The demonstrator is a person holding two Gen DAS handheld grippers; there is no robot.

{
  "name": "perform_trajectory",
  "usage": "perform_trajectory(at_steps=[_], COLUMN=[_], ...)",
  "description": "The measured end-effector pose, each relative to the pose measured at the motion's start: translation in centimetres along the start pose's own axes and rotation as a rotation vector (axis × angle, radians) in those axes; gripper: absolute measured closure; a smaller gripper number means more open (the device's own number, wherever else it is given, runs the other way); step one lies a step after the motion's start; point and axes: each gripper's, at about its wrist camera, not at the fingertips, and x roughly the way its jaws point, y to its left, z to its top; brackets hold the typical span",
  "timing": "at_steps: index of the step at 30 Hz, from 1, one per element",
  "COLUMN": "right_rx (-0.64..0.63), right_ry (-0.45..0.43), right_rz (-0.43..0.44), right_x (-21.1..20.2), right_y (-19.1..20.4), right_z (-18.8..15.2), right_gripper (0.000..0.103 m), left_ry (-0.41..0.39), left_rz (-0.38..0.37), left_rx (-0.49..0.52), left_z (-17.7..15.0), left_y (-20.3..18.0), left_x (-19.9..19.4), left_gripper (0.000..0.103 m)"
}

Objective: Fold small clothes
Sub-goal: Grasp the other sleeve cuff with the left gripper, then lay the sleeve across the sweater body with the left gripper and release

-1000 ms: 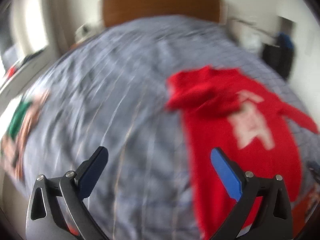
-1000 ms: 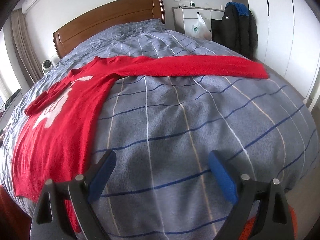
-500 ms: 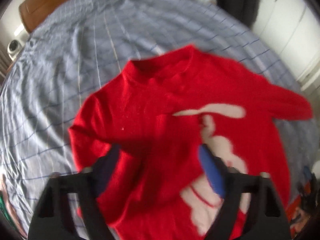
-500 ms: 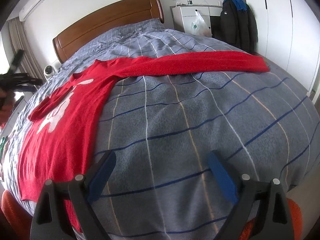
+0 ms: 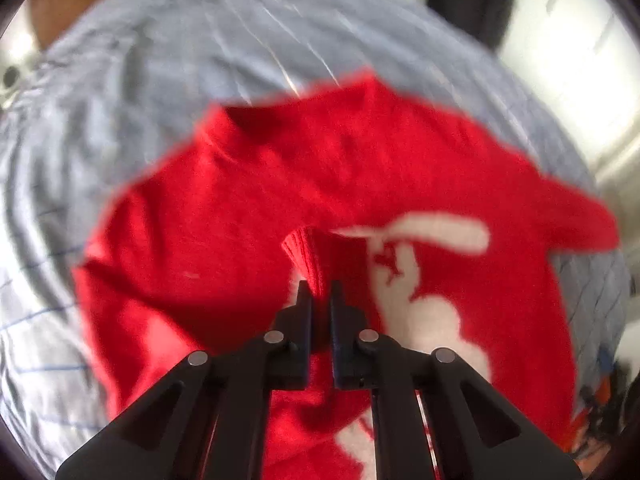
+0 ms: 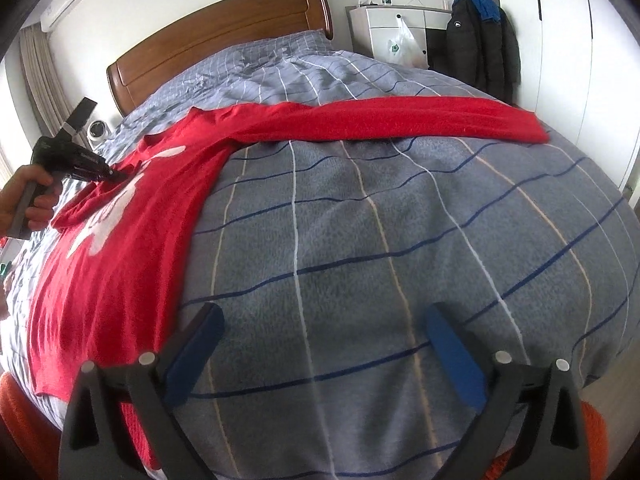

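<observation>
The soft red knitted sweater (image 6: 120, 248) with a white picture is spread on the grey checked bed cover (image 6: 380, 240); its folded-in sleeve cuff (image 5: 308, 252) is pinched by the left gripper (image 5: 319, 292) — a sleeve fold, it seems; the right gripper (image 6: 324, 352) is held wide apart over bare cover — the long sleeve (image 6: 400, 120) probably must be folded next.

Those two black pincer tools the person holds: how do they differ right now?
The left gripper is pinched shut on a cuff of the red sweater; the right gripper is spread open, holding nothing. The left sits over the sweater, the right over bare grey checked bedspread. Both have black frames.
</observation>
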Motion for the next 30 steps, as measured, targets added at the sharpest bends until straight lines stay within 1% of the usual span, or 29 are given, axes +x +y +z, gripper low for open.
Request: perform_trajectory(at_steps=[2, 3, 4, 6, 7, 9, 10, 11, 12, 15, 16, 17, 19, 20, 21, 22, 23, 25, 27, 30], right_rx=[-0.002, -0.001, 0.001, 0.007, 0.009, 0.006, 0.004, 0.0, -0.004, -0.015, -0.018, -0.022, -0.032, -0.038, -0.044, -0.053, -0.059, -0.072, -0.081, -0.092], right_ry=[-0.001, -0.002, -0.003, -0.004, -0.004, -0.005, -0.004, -0.003, -0.002, 0.0, 0.0, 0.001, 0.003, 0.004, 0.006, 0.008, 0.009, 0.011, 0.012, 0.015], right_rz=[-0.003, -0.002, 0.001, 0.008, 0.01, 0.006, 0.002, -0.002, -0.007, -0.023, -0.028, -0.034, -0.044, -0.05, -0.056, -0.063, -0.068, -0.075, -0.079, -0.09], right_x=[0.0, -0.1, -0.1, -0.1, -0.1, -0.1, -0.1, -0.1, 0.0, 0.1, 0.1, 0.1, 0.2, 0.3, 0.3, 0.4, 0.4, 0.4, 0.4, 0.5], right_y=[0.1, 0.1, 0.0, -0.1, -0.1, 0.0, 0.0, 0.1, 0.2, 0.5, 0.6, 0.7, 0.9, 1.0, 1.2, 1.3, 1.5, 1.7, 1.8, 2.0], right_z=[-0.1, -0.1, -0.1, -0.1, -0.1, -0.1, -0.1, -0.1, -0.1, -0.2, -0.2, -0.2, -0.2, -0.3, -0.3, -0.4, -0.4, -0.5, -0.6, -0.7], right_gripper=[0.002, 0.002, 0.002, 0.002, 0.002, 0.002, 0.002, 0.002, 0.002, 0.002, 0.002, 0.002, 0.002, 0.002, 0.002, 0.002, 0.002, 0.002, 0.002, 0.002], left_ry=[-0.103, -0.167, -0.203, -0.276, -0.312, -0.348, -0.36, -0.362, -0.355, -0.326, -0.314, -0.3, -0.261, -0.256, -0.252, -0.263, -0.279, -0.338, -0.375, -0.383], left_rz=[-0.014, -0.016, -0.011, 0.034, 0.069, 0.153, 0.214, 0.247, 0.306, 0.396, 0.41, 0.408, 0.353, 0.321, 0.305, 0.28, 0.267, 0.261, 0.253, 0.224], left_rx=[-0.132, -0.212, -0.257, -0.35, -0.404, -0.502, -0.568, -0.602, -0.663, -0.777, -0.814, -0.842, -0.885, -0.889, -0.89, -0.887, -0.89, -0.925, -0.952, -0.946], left_z=[-0.5, -1.3, -1.9, -4.0, -5.7, -8.6, -11.0, -12.4, -14.9, -19.8, -21.6, -23.0, -25.2, -25.8, -25.7, -26.4, -26.9, -28.1, -28.8, -28.8], left_y=[2.9, 5.2, 6.7, 10.5, 12.9, 16.8, 19.4, 20.7, 22.9, 26.3, 27.5, 28.2, 29.9, 30.1, 30.2, 30.4, 30.3, 30.5, 31.0, 32.1], left_x=[-4.3, -7.3, -9.2, -13.3, -15.5, -17.9, -19.2, -19.6, -20.1, -19.5, -19.0, -18.3, -16.4, -15.7, -14.9, -14.4, -14.4, -15.0, -15.4, -15.2], left_gripper=[0.097, 0.097, 0.097, 0.097, 0.097, 0.097, 0.097, 0.097, 0.097, 0.096, 0.096, 0.095, 0.093, 0.089, 0.085, 0.071, 0.051, 0.03, 0.028, 0.028])
